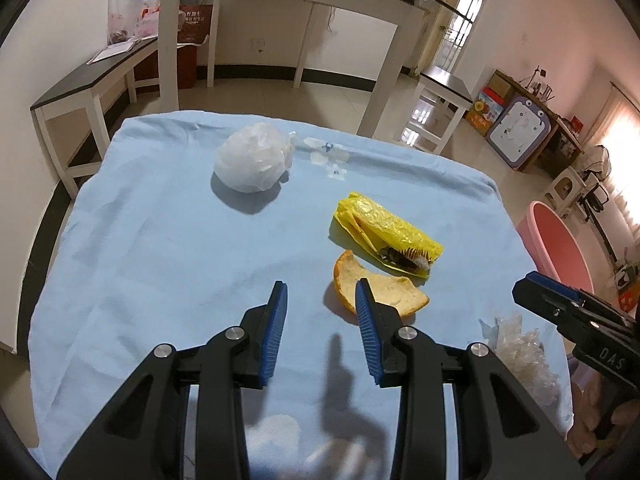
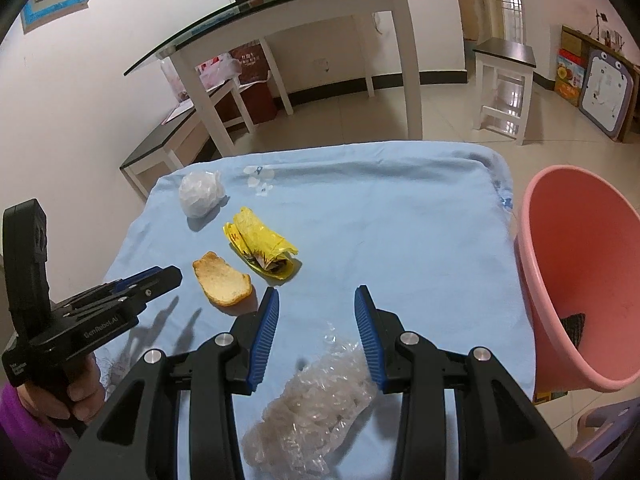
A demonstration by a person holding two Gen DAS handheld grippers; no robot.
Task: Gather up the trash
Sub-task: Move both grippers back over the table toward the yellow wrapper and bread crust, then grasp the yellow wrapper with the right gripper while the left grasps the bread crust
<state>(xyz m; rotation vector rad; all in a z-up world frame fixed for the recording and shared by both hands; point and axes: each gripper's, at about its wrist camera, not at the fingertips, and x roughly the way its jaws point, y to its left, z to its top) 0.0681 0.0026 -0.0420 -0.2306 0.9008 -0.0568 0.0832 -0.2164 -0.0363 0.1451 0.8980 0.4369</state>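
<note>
Left gripper (image 1: pixel 321 293) is hovering w/ jaws parted, nothing between them, just above the blue cloth (image 1: pixel 160 260). Right gripper (image 2: pixel 316 300) is likewise standing released, gripping nothing.

Taking the orange peel (image 2: pixel 222 282) as landmark: left gripper is sitting just beside it, its right finger overlapping the peel's near edge in the left wrist view; can't tell if touching. Crumpled clear plastic wrap (image 2: pixel 316 400) is lying nearer the person than the peel and to its right, under the right gripper's fingers. Yellow wrapper (image 2: pixel 262 250) is lying just behind the peel, rolled, w/ something dark in its open end. White plastic bag ball (image 2: pixel 200 194) is sitting further behind the peel, towards the cloth's far edge. Pink bucket (image 2: pixel 560 240) is standing well to the right of the peel, off the cloth's right side, something dark inside.
</note>
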